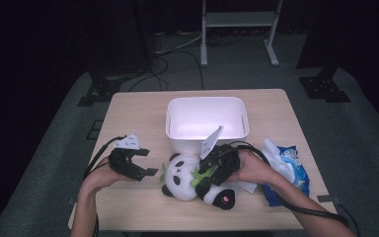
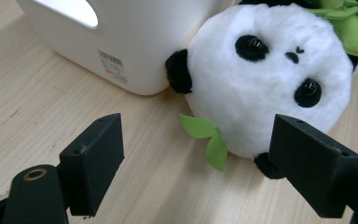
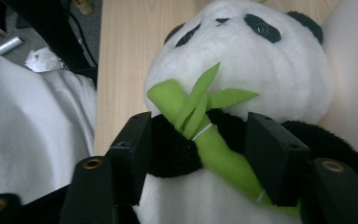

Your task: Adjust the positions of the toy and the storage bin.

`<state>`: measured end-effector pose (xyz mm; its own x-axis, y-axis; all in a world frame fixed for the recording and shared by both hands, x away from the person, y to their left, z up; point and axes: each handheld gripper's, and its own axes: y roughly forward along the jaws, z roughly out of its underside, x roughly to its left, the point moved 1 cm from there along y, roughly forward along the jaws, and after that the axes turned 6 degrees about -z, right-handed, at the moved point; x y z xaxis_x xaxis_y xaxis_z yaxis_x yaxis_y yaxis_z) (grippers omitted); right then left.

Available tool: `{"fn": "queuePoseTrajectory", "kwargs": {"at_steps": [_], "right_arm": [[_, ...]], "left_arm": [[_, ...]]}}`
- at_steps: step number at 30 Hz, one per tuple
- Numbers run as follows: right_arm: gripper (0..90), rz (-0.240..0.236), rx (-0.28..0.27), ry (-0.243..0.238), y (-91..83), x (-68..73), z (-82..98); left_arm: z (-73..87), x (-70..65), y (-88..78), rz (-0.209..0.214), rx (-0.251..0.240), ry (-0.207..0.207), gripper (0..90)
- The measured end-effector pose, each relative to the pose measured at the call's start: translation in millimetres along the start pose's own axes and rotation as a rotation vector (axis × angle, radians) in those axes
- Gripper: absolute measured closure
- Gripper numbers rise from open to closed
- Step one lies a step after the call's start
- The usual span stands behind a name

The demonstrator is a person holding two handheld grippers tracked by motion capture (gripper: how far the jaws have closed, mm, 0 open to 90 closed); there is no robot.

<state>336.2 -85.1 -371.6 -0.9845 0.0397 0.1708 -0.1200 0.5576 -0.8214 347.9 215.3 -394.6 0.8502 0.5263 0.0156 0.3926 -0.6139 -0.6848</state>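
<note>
The plush panda (image 1: 190, 177) lies near the table's (image 1: 128, 111) front edge, just before the white bin (image 1: 207, 121). The right gripper (image 1: 208, 174) straddles its bamboo stalk (image 3: 214, 149), jaws apart, hiding its chest. The left gripper (image 1: 145, 163) hovers beside it, open and empty.

The high view looks down over the surface (image 1: 128, 207); both tool views sit close, sharing the panda (image 1: 187, 175).
</note>
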Motion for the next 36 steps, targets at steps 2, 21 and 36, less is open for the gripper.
{"fn": "queuePoseTrajectory", "kwargs": {"at_steps": [2, 21, 36], "right_arm": [[34.5, 0.016, 0.029, -0.005, 6.5, 0.0, -0.9], [42.9, 0.026, 0.073, 0.018, 35.7, -17.5, 2.8], [63.4, 0.034, 0.022, 0.005, 28.1, -15.8, 5.4]], "left_arm": [[0.1, 0.1, 0.0, -0.001, 0.001, 0.0, 16.7], [0.1, 0.1, 0.6, -0.002, 0.003, 0.001, 16.7], [2.0, 1.2, 2.3, 0.0, 0.007, -0.005, 16.7]]}}
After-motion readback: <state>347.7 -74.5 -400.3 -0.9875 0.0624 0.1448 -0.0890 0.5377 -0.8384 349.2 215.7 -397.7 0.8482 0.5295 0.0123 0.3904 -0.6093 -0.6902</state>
